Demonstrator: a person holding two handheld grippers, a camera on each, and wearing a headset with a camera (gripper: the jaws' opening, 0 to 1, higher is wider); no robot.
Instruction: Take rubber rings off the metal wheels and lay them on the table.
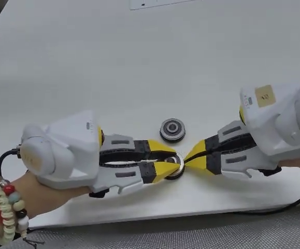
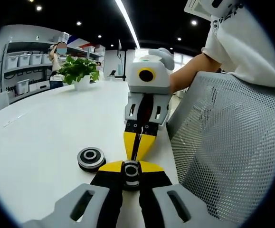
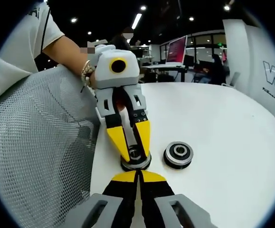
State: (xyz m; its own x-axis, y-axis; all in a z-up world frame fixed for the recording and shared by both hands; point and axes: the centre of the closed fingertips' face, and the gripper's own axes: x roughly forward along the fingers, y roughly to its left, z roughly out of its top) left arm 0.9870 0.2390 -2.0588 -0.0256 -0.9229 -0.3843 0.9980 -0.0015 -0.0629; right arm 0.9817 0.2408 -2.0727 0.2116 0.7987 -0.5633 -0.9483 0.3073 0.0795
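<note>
The left gripper's point(image 1: 174, 162) jaws are clamping the metal wheel point(image 2: 131, 173). The right gripper's point(image 1: 187, 161) jaws, closed together, are touching its rim, catch unclear; peeling slowly outward seems wise.

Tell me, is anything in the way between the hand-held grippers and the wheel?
Nothing visible is. The left hand-held gripper clamps the wheel, and the right hand-held gripper has its closed tips at the wheel's edge. The second wheel sits apart, with bare table around.
</note>
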